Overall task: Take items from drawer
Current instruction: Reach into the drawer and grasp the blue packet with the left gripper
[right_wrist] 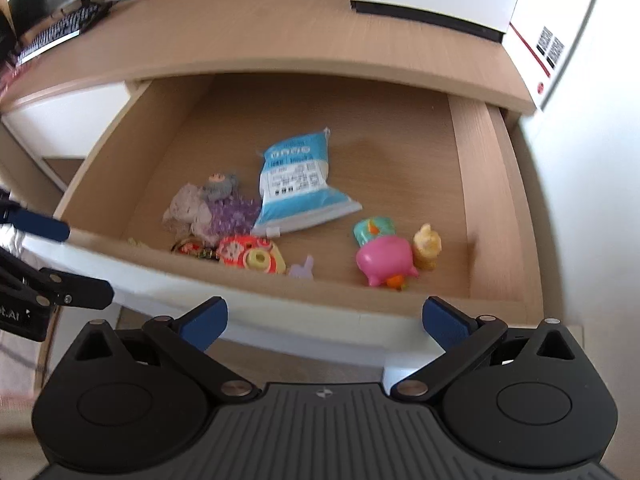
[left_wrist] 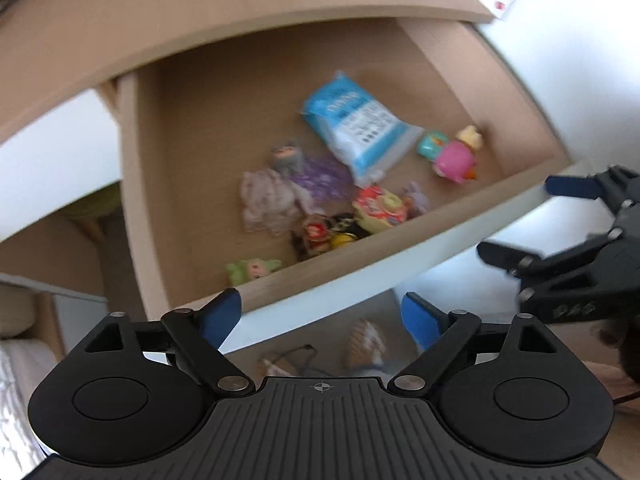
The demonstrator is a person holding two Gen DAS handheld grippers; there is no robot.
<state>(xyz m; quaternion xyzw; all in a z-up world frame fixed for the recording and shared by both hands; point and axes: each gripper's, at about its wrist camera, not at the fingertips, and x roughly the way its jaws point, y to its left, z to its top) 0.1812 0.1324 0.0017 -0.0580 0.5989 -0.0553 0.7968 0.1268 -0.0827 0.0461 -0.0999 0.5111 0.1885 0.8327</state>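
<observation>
Open drawer (right_wrist: 496,208) under the desk (right_wrist: 280,36), pulled out, with the items lying toward its front edge. Both tools hang just outside the white front edge, each with jaws spread and nothing between them: left gripper (left_wrist: 320,312) and right gripper (right_wrist: 324,320). The step in hand appears to be the first pick; it is best done by reaching over the front edge, descending on a free-standing item, and closing only once the pads flank it, since the left-hand cluster is tangled and likely to lift together. Counted, largest to smallest: one blue pouch (right_wrist: 296,192), mid-drawer, well clear of the back edge; one pale plush (right_wrist: 188,210) and one purple bag (right_wrist: 236,212) just left of it; one red-and-yellow toy (right_wrist: 250,256) at the front edge; one pink pig (right_wrist: 386,260) nearer the right edge, touching one teal toy (right_wrist: 372,230) and one yellow figure (right_wrist: 428,248); one green toy (left_wrist: 252,270) near the front left corner. Smaller pieces are too blurred to count.
</observation>
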